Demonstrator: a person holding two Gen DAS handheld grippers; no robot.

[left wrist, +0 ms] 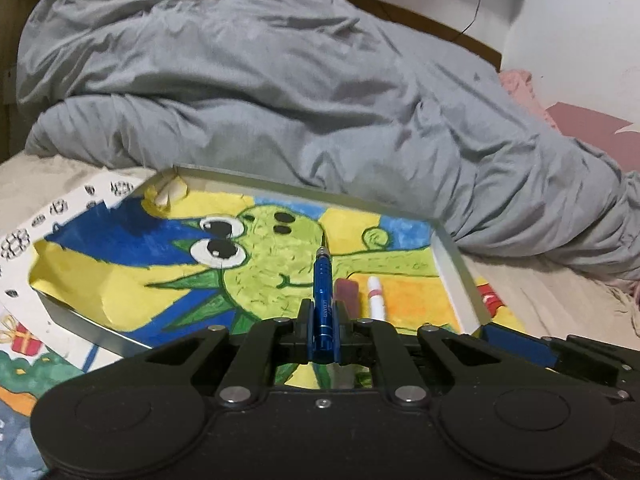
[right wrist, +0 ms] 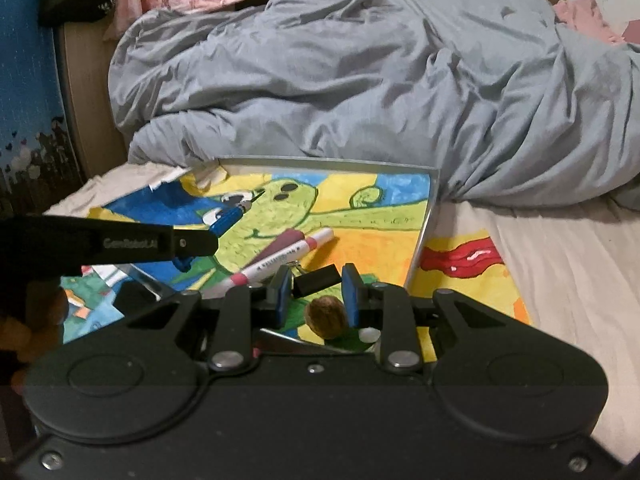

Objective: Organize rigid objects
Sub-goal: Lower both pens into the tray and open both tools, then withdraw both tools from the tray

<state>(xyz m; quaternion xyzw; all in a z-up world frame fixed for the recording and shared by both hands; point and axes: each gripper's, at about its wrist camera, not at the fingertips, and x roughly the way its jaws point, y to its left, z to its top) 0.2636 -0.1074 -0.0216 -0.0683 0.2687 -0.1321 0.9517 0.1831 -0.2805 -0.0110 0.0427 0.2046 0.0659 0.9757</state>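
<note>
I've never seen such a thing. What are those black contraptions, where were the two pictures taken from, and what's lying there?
No robot here: a person holds a pincer tool in each hand, each with a wide-angle camera looking along its two fingers. One picture looks from the left tool, the other from the right tool. Both face a bed with a rumpled grey duvet. Before it lies a shallow silver tray lined with a painting of a green creature; two marker pens and a brown nut-like thing lie in it. The left tool grips a blue pen-shaped screwdriver; the right tool seems to pinch a black binder clip.
</note>
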